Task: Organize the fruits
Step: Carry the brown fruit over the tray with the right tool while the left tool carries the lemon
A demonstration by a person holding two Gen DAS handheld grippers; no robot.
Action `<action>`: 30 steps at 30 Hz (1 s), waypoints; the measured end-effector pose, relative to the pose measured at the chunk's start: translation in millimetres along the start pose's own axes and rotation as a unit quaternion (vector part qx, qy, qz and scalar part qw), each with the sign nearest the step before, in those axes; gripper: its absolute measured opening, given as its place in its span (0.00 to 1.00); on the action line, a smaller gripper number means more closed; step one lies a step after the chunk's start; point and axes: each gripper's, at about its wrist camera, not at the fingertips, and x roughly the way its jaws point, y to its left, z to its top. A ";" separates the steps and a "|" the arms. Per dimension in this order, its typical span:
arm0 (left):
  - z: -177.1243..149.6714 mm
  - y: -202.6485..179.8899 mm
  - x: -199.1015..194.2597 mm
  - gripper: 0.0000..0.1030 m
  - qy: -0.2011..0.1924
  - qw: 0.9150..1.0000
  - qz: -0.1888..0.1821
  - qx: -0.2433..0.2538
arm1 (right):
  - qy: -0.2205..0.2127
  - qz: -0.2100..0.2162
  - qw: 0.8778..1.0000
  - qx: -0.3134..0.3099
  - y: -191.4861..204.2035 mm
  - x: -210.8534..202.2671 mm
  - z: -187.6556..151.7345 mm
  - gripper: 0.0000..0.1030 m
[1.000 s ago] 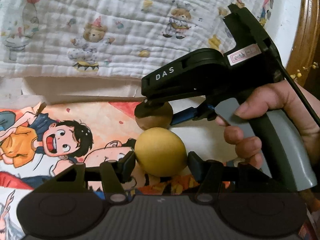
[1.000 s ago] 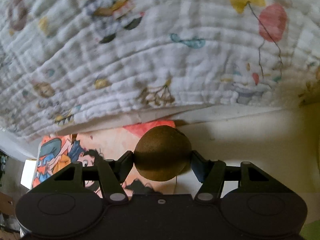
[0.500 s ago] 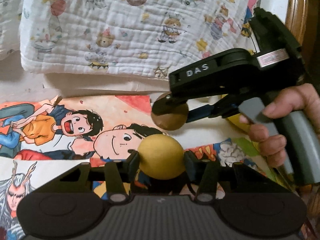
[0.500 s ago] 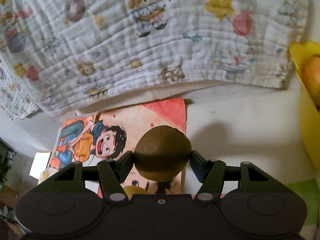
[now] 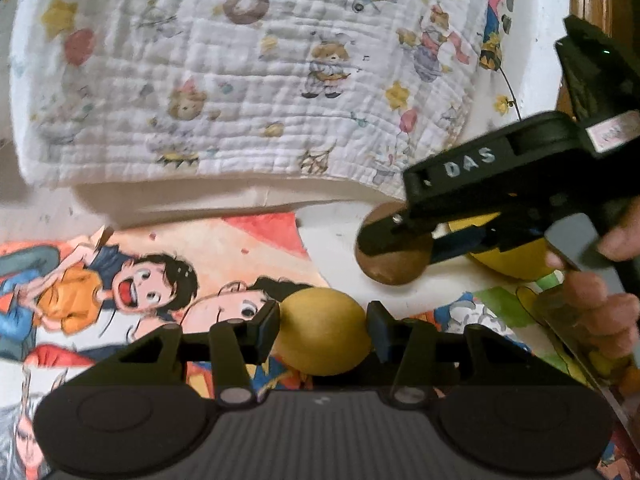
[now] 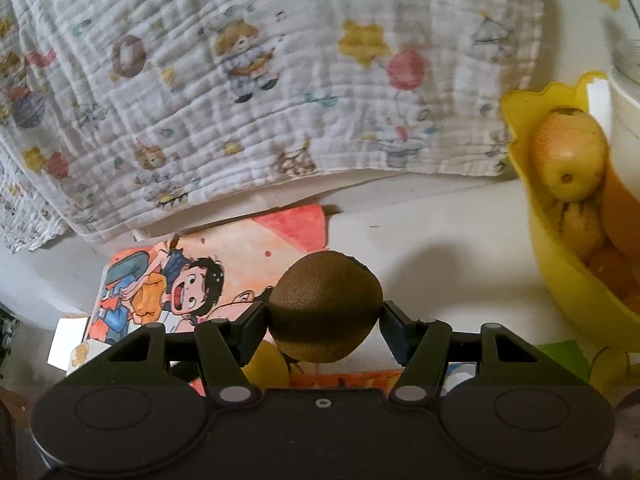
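1. A quilted blanket (image 6: 256,92), white with bears, stars and balloons, fills the far side of both views; its folded front edge hangs over the white surface (image 6: 440,256) and closes that side off.
2. The white surface lies bare between the blanket edge and the yellow bowl (image 6: 568,280), a clear strip in front of the right gripper.
3. A cartoon poster (image 5: 168,280) lies flat on the near left, its far edge just short of the blanket fold and its right edge ending where the bare surface starts.
4. The yellow bowl stands at the right edge of the right wrist view, its scalloped rim towards the blanket, holding an apple (image 6: 568,156) and other fruit beneath it, too crowded to name.
5. The right gripper (image 6: 324,316) has its fingers clamped on a brown kiwi (image 6: 324,308), held above the poster's right edge, left of the bowl and apart from it.
6. The left gripper (image 5: 322,334) has its pads pressed on a yellow lemon-like fruit (image 5: 320,332), above the poster, nearer than the kiwi.
7. A hand (image 5: 600,304) holds the right gripper's handle at the left view's right edge.
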 end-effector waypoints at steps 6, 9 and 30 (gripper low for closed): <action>4.2 2.7 12.5 0.51 -0.010 0.999 -0.020 0.025 | 0.010 -0.015 1.000 -0.007 -12.0 -3.7 -1.7 0.61; 4.8 4.9 16.2 0.57 -0.003 0.999 -0.034 0.033 | 0.017 -0.019 1.000 -0.011 -16.9 -5.0 -4.1 0.61; -9.8 -4.5 -37.3 0.17 0.010 0.999 -0.035 0.020 | -0.001 0.022 1.000 -0.006 -32.4 -55.6 -66.6 0.62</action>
